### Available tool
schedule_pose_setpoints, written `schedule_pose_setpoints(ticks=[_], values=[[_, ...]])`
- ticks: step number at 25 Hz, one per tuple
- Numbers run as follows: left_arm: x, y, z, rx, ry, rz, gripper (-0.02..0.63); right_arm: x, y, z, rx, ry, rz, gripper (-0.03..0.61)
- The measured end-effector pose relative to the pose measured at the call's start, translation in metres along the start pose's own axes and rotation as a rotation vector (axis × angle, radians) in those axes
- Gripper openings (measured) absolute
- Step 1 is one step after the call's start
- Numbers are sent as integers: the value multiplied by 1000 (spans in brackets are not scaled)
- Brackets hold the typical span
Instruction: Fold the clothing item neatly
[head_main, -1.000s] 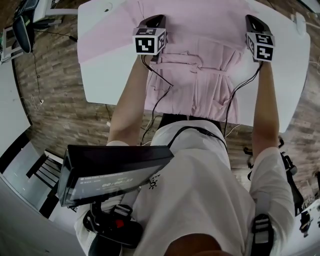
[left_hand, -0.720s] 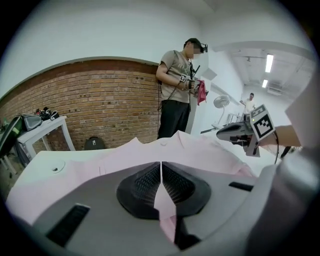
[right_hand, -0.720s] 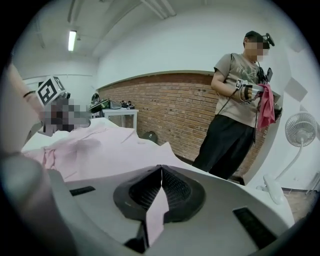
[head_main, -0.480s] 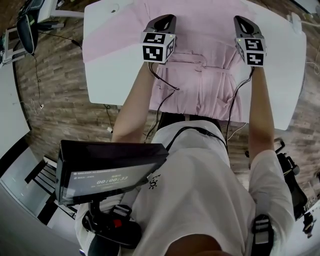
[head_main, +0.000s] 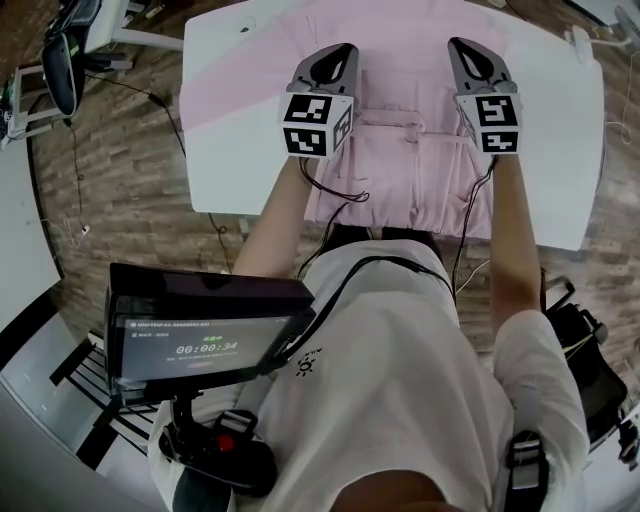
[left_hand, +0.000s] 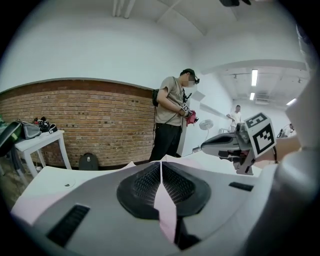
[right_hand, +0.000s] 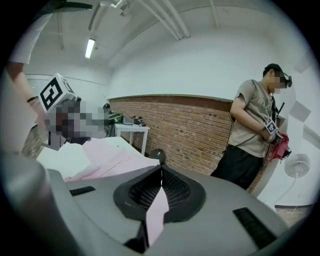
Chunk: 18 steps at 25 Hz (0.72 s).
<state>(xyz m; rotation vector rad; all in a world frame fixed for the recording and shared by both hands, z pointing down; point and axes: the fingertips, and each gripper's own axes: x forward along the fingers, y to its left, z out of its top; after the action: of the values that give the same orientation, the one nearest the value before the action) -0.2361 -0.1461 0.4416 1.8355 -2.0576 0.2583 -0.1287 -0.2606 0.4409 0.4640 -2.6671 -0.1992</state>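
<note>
You are holding the left claw (head_main: 344, 52) and the right claw (head_main: 462, 46) over the pink garment (head_main: 400, 165). The garment is lying spread on the white counter (head_main: 235, 150) in front of you, and its near edge is hanging over the front side of the counter toward your body. Each claw is clamped on a fold of this pink cloth: in the left gripper view a thin strip of fabric is running between the ribbed pads (left_hand: 145, 182), and in the right gripper view the jaws are pinching the cloth in the same way. A tied belt (head_main: 400, 125) is crossing the garment in the gap between your two hands. Black cables (head_main: 335, 190) are hanging from both claws and are passing over the near part of the cloth, so they are standing in the way there. A dark screen (head_main: 200, 340) is sitting at your chest, below the counter edge in the head view. A black chair (head_main: 62, 60) is standing on the wooden floor (head_main: 120, 210) near the far left corner of the counter, apart from it. In the left gripper view another person (left_hand: 172, 115) is standing beyond the counter in front of a brick wall (left_hand: 75, 125) and is holding something red; a small white table (left_hand: 42, 142) and a dark bag (left_hand: 88, 161) are standing by that wall. In the right gripper view a fan (right_hand: 296, 172) is showing at the right edge.
</note>
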Motion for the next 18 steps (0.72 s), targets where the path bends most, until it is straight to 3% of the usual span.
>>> schedule_pose_setpoints(ticks=[8,18], values=[[-56,7,23,-24,-84,-35,12,-15,70,52,-54,-51,30,5],[-117,23,38,-2,-144,-50,12,-29,130,101,-36,-83,35,5]])
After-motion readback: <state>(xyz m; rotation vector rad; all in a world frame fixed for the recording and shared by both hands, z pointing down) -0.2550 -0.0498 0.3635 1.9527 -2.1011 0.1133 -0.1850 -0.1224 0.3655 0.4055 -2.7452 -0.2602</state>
